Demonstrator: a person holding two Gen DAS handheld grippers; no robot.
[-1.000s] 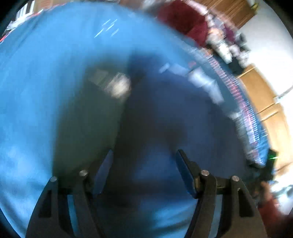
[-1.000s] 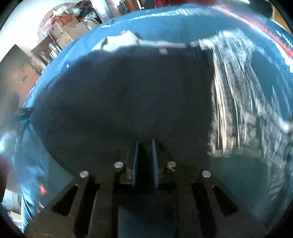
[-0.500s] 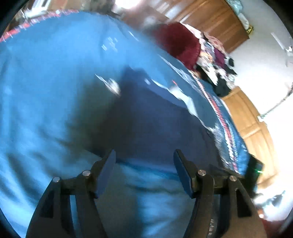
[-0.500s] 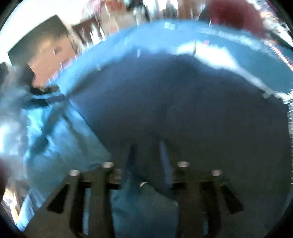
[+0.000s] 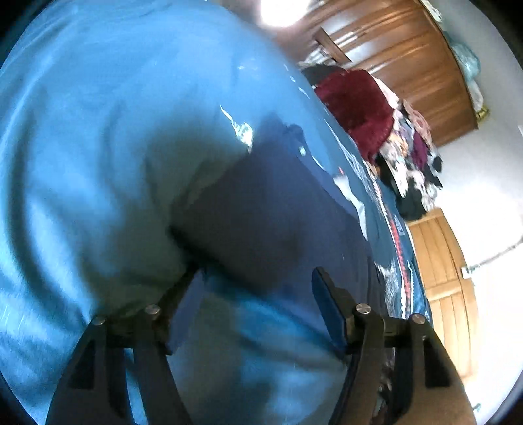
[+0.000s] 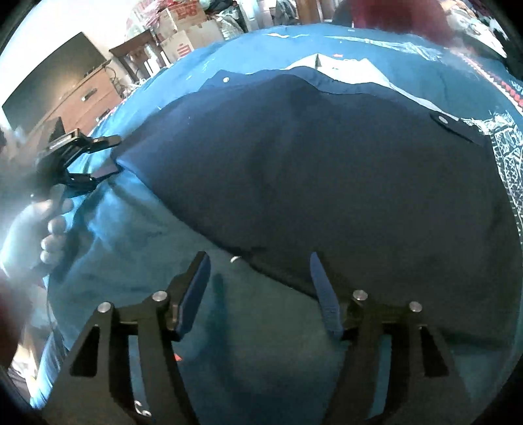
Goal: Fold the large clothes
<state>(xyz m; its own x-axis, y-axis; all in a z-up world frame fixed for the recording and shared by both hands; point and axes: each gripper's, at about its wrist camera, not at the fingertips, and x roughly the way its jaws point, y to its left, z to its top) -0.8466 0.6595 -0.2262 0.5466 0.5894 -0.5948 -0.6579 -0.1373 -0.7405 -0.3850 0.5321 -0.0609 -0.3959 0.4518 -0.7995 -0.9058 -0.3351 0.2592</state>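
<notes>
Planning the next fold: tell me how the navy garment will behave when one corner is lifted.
The navy garment lies flat with soft creases, so it probably droops and trails. Its snap tab adds little weight. On the blue bedspread it may drag rather than slide cleanly.

navy garment [image 6: 327, 170] with white lining; teal bedspread [image 6: 137, 248], red-white patterned border; maroon pile [image 5: 356, 108].

You face wooden wardrobe doors [image 5: 402, 62] and a white wall [image 5: 483, 183]; cardboard boxes [image 6: 183, 31] and a dresser [image 6: 81, 98] stand opposite.
</notes>
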